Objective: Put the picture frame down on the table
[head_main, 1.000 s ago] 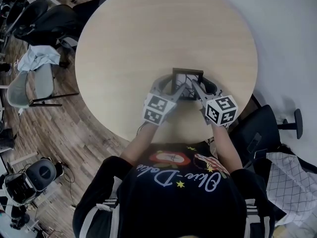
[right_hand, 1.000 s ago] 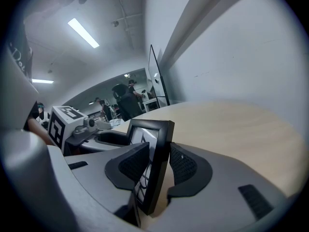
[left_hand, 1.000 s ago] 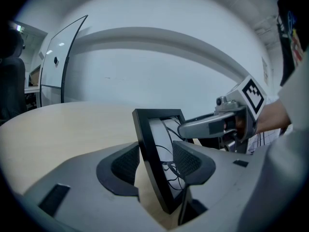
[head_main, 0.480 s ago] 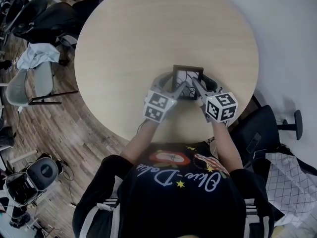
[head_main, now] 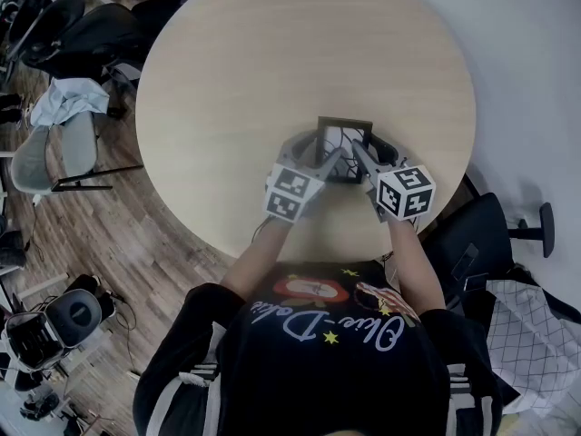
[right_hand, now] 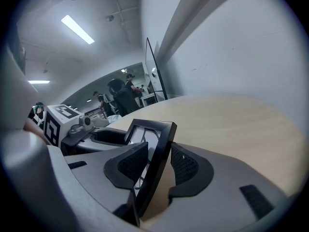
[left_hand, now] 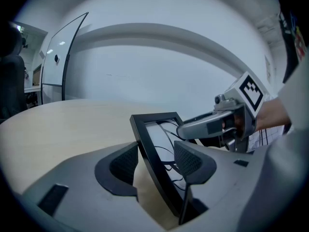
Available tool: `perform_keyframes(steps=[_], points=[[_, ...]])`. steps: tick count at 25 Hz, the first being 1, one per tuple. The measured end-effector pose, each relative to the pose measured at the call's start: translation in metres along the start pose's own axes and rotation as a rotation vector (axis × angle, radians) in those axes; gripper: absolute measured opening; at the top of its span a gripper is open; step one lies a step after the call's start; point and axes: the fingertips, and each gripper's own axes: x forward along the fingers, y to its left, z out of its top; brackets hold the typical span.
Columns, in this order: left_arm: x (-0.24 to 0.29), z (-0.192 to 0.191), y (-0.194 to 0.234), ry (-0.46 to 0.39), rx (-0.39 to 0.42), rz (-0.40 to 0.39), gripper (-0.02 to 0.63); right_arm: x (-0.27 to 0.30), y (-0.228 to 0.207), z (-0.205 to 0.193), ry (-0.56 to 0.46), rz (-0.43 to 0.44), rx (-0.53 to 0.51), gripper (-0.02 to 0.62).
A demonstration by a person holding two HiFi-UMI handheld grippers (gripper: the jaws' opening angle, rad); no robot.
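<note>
Release looks nearly complete: the picture frame (head_main: 344,145) stands tilted on the tabletop (head_main: 272,62) close to its near edge, apparently resting under its own weight, though its foot is hidden behind the grippers. The left gripper (head_main: 320,155) and right gripper (head_main: 370,155) each have one side of the frame between their jaws, which have just been opening and now stand wide, pads seemingly off it, so what remains, I judge, is drawing both back clear without tipping it. Count: one picture frame, two grippers, one round tabletop.
</note>
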Motion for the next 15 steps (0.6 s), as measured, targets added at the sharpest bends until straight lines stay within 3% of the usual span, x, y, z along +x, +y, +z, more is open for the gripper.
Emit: perform_keyframes(steps=[15], points=[[0.008, -0.006, 0.009, 0.017, -0.031, 0.007, 0.221, 0.012, -0.008, -0.005, 0.037, -0.018, 0.0, 0.13]])
